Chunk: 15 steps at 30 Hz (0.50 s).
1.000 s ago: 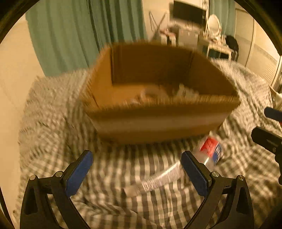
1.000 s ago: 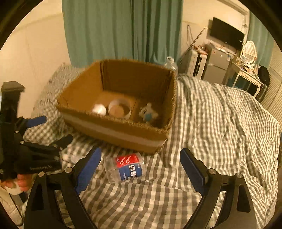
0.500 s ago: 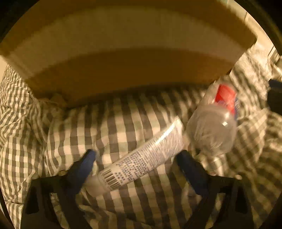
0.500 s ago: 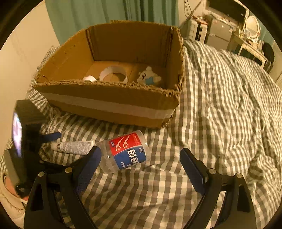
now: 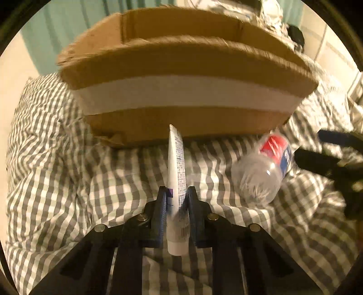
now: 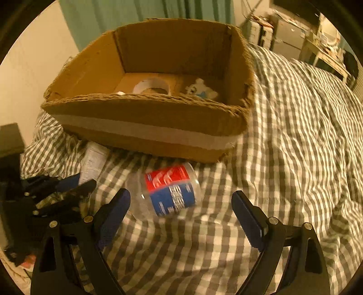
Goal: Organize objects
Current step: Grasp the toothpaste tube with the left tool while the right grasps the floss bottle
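Observation:
My left gripper (image 5: 176, 192) is shut on a white tube (image 5: 175, 163), which points toward the cardboard box (image 5: 188, 95). In the right wrist view the left gripper (image 6: 74, 183) holds the tube (image 6: 93, 158) at the left, by the box's front wall (image 6: 145, 131). A clear plastic bottle with a red and blue label (image 6: 169, 189) lies on the checked bedcover, just ahead of my open, empty right gripper (image 6: 181, 204). The bottle also shows in the left wrist view (image 5: 263, 172). Inside the box lie a tape roll (image 6: 152, 85) and a small white and blue toy (image 6: 200, 89).
The checked bedcover (image 6: 295, 136) spreads wide to the right of the box. Green curtains (image 6: 136, 11) hang behind the box. A cluttered desk and shelves (image 6: 295, 34) stand at the back right. A cream wall (image 6: 27, 68) is at the left.
My left gripper dropped to the bedcover, closed on the white tube and turned it to point at the box. My right gripper moved down closer to the bottle and stays open.

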Available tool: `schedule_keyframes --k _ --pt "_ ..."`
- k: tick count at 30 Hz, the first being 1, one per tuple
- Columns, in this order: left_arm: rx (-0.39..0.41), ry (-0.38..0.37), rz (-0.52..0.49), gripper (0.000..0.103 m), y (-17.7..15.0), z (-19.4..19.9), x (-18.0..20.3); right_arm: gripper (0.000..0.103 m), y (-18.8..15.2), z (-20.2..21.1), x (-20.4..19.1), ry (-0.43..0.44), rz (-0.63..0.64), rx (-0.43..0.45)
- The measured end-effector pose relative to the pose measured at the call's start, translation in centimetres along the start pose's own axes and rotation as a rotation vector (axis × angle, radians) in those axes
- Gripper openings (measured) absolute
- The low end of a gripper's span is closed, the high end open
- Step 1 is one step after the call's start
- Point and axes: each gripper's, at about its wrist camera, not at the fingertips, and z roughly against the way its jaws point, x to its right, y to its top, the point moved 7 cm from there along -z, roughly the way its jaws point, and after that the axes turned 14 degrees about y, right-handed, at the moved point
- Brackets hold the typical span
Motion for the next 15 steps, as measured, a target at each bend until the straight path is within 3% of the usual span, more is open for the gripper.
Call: schedule_keyframes --k 3,15 --pt "-0.002 -0.048 0.028 0.017 -0.5 0.6 -0.3 0.091 0.0 -1.3 -0.6 0.027 0.026 -0.035" --pt "-0.038 -0.073 0.064 0.017 0.6 -1.6 -1.7 0.091 -0.3 -6.1 0.0 -0.025 0.083 -0.167"
